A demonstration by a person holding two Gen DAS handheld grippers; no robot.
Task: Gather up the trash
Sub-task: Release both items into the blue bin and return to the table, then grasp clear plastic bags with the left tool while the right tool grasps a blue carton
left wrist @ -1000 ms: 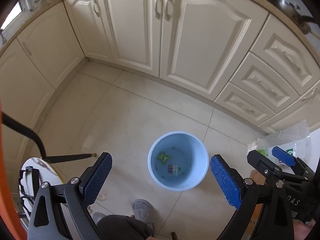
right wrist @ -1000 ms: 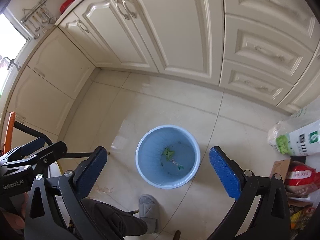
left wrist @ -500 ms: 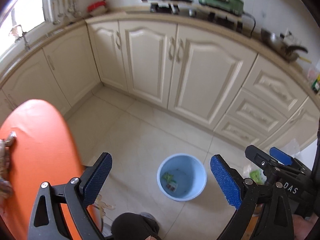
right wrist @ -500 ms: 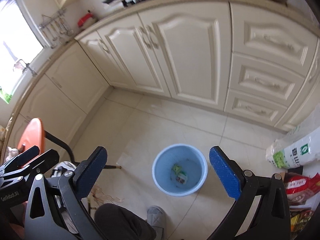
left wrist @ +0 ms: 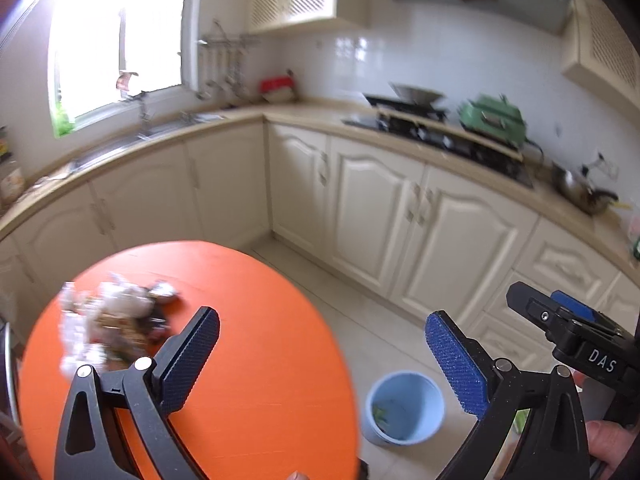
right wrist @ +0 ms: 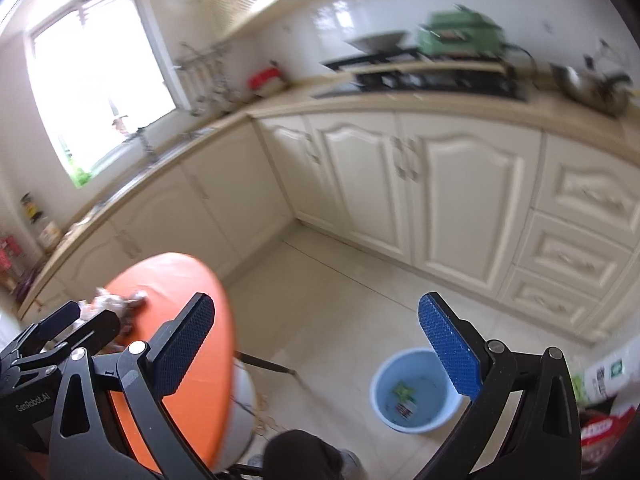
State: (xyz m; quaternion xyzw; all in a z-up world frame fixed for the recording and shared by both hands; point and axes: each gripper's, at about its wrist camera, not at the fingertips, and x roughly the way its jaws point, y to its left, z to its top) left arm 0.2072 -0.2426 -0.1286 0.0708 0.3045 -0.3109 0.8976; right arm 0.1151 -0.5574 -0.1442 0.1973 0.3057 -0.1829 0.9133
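Kitchen floor is holding the blue bin (left wrist: 404, 410) at 5 o'clock while both grippers, left (left wrist: 322, 354) and right (right wrist: 316, 346), are hovering wide open and empty, probably lining up the trash pile (left wrist: 110, 324) on the orange table (left wrist: 256, 360) at 10 o'clock.

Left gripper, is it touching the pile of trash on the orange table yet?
Apart. In the left wrist view the left gripper is open and empty, and bare orange table shows between its left finger and the trash pile.

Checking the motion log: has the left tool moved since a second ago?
Yes. The left tool swung up and left: the light blue plastic bucket dropped low right, and the round orange table came under it.
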